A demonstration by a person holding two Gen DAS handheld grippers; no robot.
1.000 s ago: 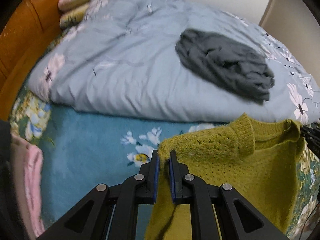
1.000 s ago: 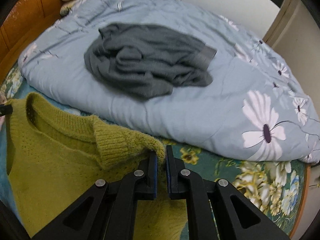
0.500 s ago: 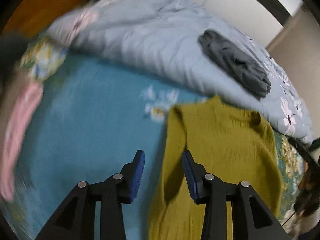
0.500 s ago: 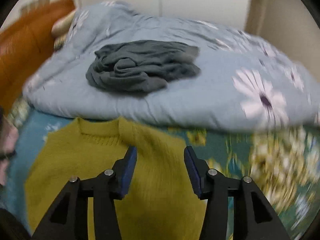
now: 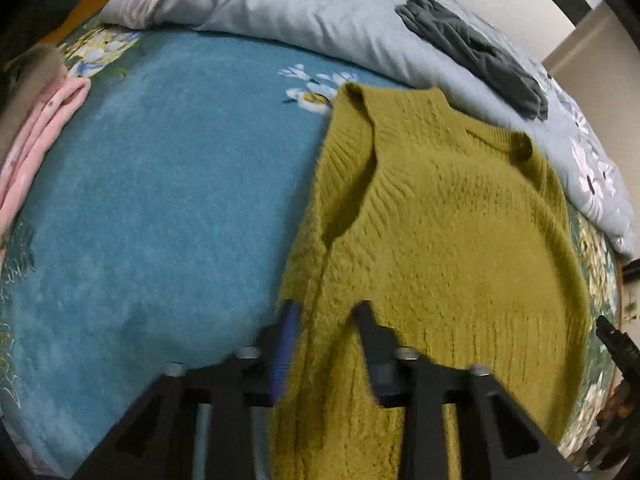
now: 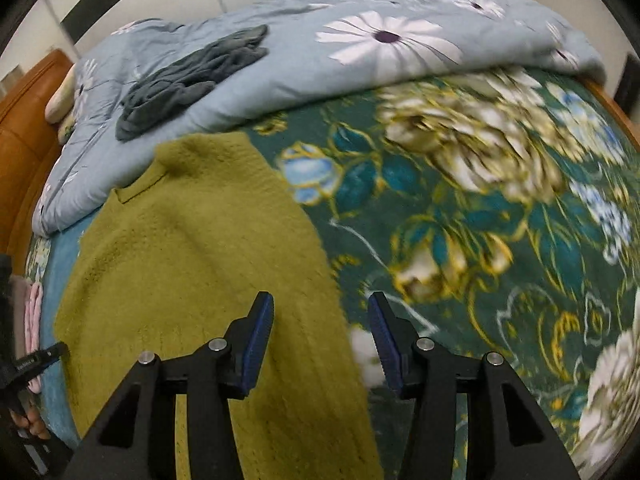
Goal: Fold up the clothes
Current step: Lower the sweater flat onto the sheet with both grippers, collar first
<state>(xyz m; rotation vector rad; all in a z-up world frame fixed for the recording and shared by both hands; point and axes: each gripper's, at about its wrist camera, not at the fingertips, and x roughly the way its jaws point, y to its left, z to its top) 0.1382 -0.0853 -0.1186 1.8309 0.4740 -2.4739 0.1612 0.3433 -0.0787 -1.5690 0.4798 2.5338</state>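
An olive-yellow knit sweater (image 5: pixel 452 240) lies flat on the blue floral bedspread (image 5: pixel 160 200), neck toward the duvet; it also shows in the right wrist view (image 6: pixel 192 272). My left gripper (image 5: pixel 326 312) is open and empty over the sweater's lower left side edge. My right gripper (image 6: pixel 320 304) is open and empty over the sweater's lower right edge. A crumpled dark grey garment (image 5: pixel 476 52) lies on the duvet beyond; it also shows in the right wrist view (image 6: pixel 192 76).
A pale blue flowered duvet (image 5: pixel 304 8) is bunched along the far side of the bed. Folded pink and brown clothes (image 5: pixel 36 120) sit at the left edge. An orange headboard (image 6: pixel 24 128) stands at the far left. The green floral bedspread (image 6: pixel 500 220) spreads to the right.
Both grippers let go of the sweater's shoulders, opened, and pulled back toward its lower edge. The sweater now lies flat on the bed.
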